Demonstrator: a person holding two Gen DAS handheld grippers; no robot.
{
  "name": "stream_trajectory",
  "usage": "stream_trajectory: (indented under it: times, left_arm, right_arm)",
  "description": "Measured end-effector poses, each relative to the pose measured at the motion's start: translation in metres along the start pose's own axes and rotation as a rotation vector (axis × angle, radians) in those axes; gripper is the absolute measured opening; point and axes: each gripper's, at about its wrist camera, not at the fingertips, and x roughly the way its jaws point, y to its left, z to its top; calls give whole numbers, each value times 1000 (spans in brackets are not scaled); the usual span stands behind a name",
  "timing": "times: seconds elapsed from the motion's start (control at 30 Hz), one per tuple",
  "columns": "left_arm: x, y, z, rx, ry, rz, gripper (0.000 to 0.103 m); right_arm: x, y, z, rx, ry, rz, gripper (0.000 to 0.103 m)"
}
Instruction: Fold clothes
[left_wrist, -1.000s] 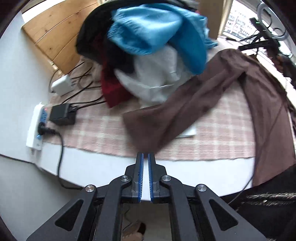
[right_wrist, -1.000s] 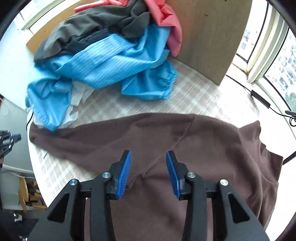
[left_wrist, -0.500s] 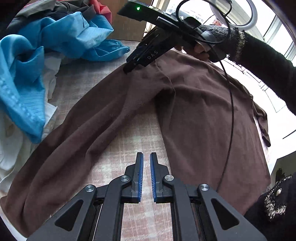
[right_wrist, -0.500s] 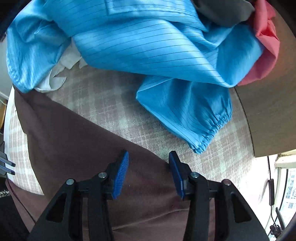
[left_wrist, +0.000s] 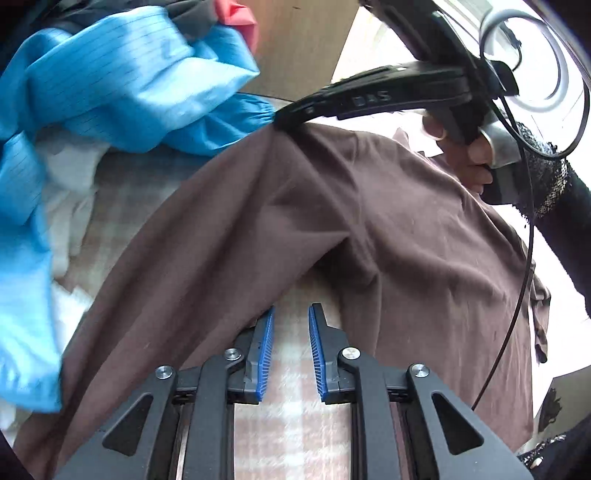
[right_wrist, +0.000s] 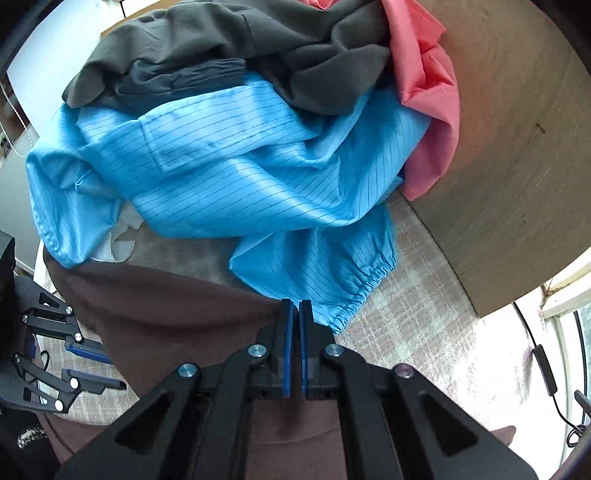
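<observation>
My right claw (right_wrist: 294, 308) is clenched on the far edge of the brown shirt (left_wrist: 406, 236), which lies spread on the table (right_wrist: 424, 317) beside the blue garment (right_wrist: 258, 177). My left claw (left_wrist: 291, 314) is opening, nothing between its pads, angled down over bare checked cloth (left_wrist: 291, 435) by the shirt's sleeve.

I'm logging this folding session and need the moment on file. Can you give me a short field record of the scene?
garment being folded: brown top, spread on the checked cloth
right hand-held gripper: shut on the brown top's far edge
left hand-held gripper: jaws opening, nothing between them, over the checked cloth at the sleeve's armpit
pile behind: blue striped garment, grey garment, pink garment
</observation>
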Motion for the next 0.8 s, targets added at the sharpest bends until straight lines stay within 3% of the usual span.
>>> stream_trajectory:
  times: [0.17, 0.33, 0.47, 0.53, 0.63, 0.8]
  left_arm:
    - [21, -8, 12, -27, -10, -23, 25]
    - [2, 3, 9, -140, -87, -30, 25]
    - [16, 0, 18, -116, -63, -10, 27]
    - [22, -1, 23, -112, -71, -10, 25]
    - [23, 5, 24, -164, -86, -49, 8]
    - [3, 7, 10, -197, -131, -91, 6]
  right_arm:
    - [1, -6, 1, 9, -6, 4, 3]
    - [-7, -15, 5, 11, -23, -5, 3]
    - [-3, -18, 4, 21, -17, 21, 3]
    - [3, -18, 4, 18, -4, 16, 3]
    - [10, -10, -6, 25, 29, 16, 3]
    - [26, -16, -10, 43, 66, -22, 3]
